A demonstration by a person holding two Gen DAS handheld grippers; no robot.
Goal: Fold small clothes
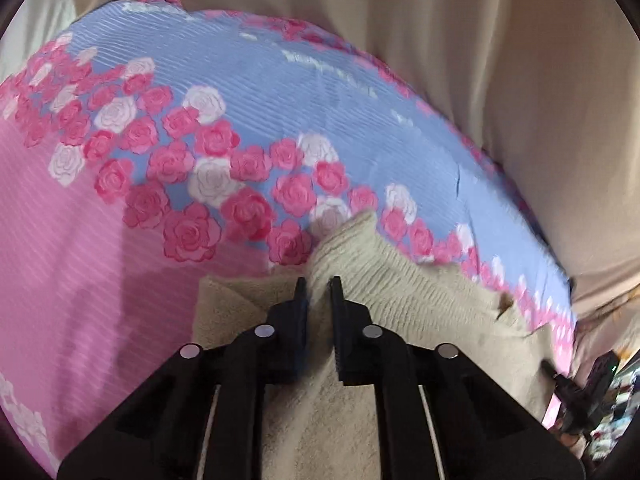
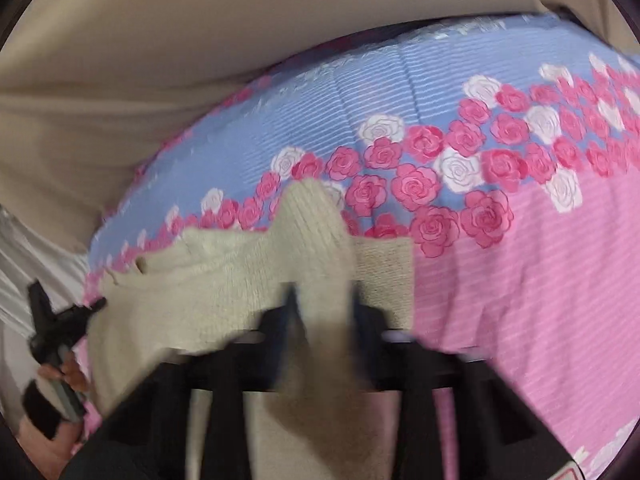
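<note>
A beige knit garment (image 1: 400, 300) lies bunched on a bedsheet, with a ribbed edge sticking up toward the roses. My left gripper (image 1: 318, 292) is shut on a fold of it, and the cloth fills the narrow gap between the black fingers. In the blurred right wrist view the same garment (image 2: 224, 280) rises in a ridge between the fingers of my right gripper (image 2: 324, 304), which is shut on it. At that view's left edge the left gripper (image 2: 96, 306) meets the garment's far side, held by a hand (image 2: 68, 372).
The bedsheet (image 1: 80, 260) is pink near me, blue farther off, with a band of pink and white roses between. Beige drapery (image 1: 440, 40) hangs behind the bed. The right gripper's black body shows at the lower right (image 1: 576, 392).
</note>
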